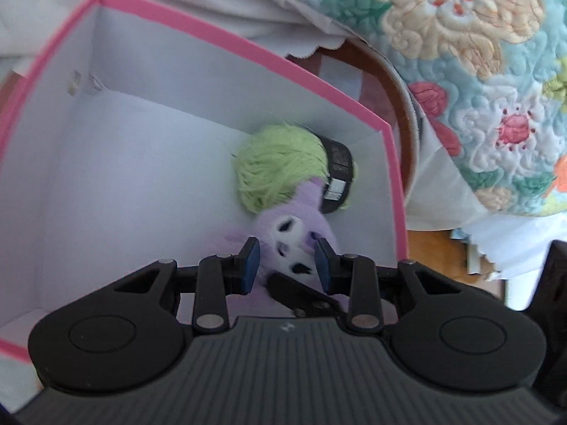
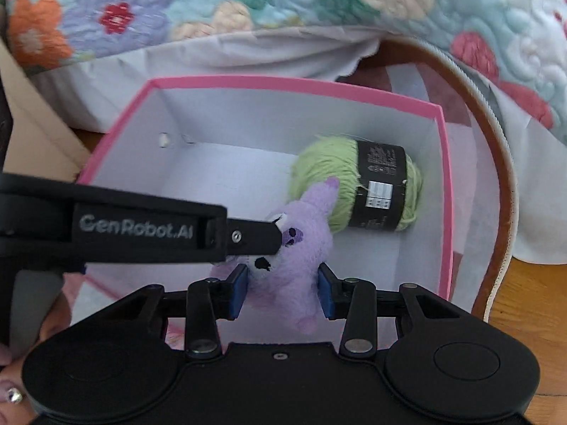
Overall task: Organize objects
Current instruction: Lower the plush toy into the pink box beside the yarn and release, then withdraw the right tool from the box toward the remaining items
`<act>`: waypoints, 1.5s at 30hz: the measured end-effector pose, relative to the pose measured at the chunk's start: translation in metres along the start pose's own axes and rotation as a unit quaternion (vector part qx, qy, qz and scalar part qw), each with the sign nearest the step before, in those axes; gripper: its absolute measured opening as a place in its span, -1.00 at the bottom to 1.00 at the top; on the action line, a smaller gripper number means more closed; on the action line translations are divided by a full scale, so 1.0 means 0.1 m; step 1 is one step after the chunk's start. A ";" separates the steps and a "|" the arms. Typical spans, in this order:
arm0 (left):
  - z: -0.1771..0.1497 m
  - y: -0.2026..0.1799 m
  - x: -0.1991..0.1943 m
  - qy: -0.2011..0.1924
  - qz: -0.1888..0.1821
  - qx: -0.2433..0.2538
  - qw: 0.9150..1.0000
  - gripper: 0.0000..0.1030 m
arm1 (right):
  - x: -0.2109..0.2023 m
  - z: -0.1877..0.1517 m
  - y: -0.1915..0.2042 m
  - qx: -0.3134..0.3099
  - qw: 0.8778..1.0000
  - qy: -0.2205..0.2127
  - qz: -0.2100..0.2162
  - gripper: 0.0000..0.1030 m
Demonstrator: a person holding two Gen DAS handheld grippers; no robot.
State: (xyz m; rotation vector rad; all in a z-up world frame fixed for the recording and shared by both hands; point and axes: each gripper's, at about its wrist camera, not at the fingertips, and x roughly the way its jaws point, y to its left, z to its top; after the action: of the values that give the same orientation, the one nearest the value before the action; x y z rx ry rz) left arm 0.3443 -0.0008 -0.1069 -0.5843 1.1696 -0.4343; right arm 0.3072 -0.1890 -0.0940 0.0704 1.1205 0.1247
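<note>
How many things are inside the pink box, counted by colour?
Green: 1, the yarn ball
Purple: 1, the plush toy
Total: 2 in the box

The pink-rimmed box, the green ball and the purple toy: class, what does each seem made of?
Pink-rimmed box: probably matte cardboard, with thin, stiff white walls. Green ball: yarn, showing wound fuzzy strands and a black paper-like band. Purple toy: plush fabric with short fluffy pile.
</note>
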 end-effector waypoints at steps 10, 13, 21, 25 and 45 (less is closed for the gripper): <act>-0.04 -0.01 0.27 0.023 0.025 0.024 0.999 -0.38 | 0.22 -0.11 -0.04 -0.006 0.997 -0.004 -0.074 -0.14; -0.03 -0.01 0.20 0.012 0.034 0.032 0.999 -0.38 | 0.25 -0.08 -0.02 -0.011 0.996 0.009 -0.090 -0.13; -0.14 -0.14 -0.09 -0.021 0.084 0.110 0.990 -0.18 | 0.07 -0.20 0.22 -0.051 0.983 -0.043 -0.169 0.58; -0.18 -0.10 -0.20 -0.032 0.078 0.103 0.991 -0.18 | 0.01 -0.25 0.15 -0.062 0.989 -0.061 -0.123 0.12; -0.28 -0.12 -0.37 -0.028 0.122 0.084 0.989 0.08 | 0.05 -0.18 -0.09 0.024 0.997 -0.044 -0.065 -0.35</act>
State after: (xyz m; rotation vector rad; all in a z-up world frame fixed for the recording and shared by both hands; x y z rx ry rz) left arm 0.3056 0.0064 -0.0794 -0.3004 1.1213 -0.3004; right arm 0.2936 -0.1971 -0.1073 0.0451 1.0363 -0.0217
